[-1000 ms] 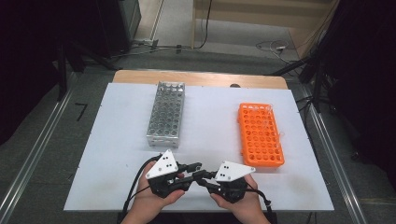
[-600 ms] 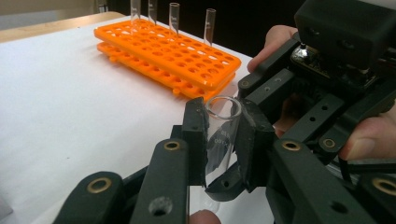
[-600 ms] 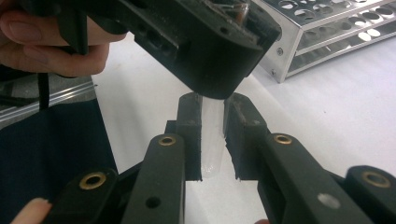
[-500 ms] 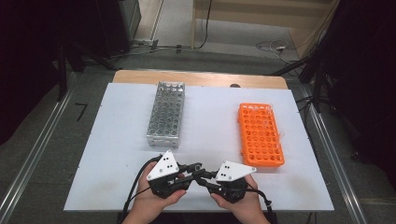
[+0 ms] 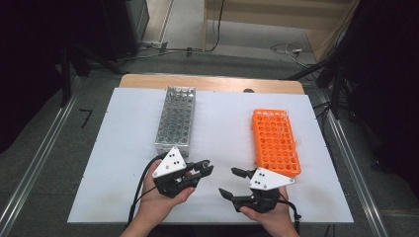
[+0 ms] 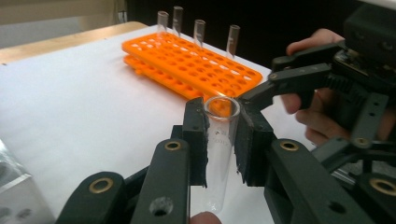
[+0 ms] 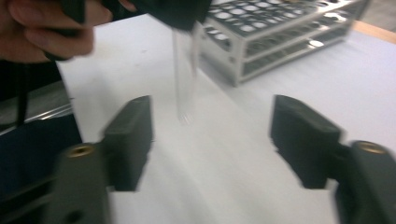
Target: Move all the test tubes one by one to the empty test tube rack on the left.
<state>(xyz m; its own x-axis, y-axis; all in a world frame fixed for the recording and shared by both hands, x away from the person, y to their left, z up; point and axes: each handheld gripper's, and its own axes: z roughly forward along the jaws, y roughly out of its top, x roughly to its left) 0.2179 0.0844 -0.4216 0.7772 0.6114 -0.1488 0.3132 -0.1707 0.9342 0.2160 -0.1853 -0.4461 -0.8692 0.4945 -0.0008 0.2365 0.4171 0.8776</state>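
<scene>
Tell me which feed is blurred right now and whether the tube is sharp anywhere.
Right gripper view: motion-smeared, its open jaws and the glass tube both soft. Left gripper view: sharp, the tube clear between the left gripper pads. High view: evenly lit, dark surroundings, right gripper small but crisp.

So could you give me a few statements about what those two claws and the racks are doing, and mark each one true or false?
1. The left claw is clamped on a clear glass tube. True.
2. The right claw grips the tube too. False: its jaws have just been opening and stand apart with nothing between them; the tube hangs farther off.
3. The orange rack sits on the right side of the table. True.
4. The orange rack holds no tubes. False: the left gripper view shows four tubes standing along its far edge.
5. The metal rack lies left of the orange one. True.
</scene>
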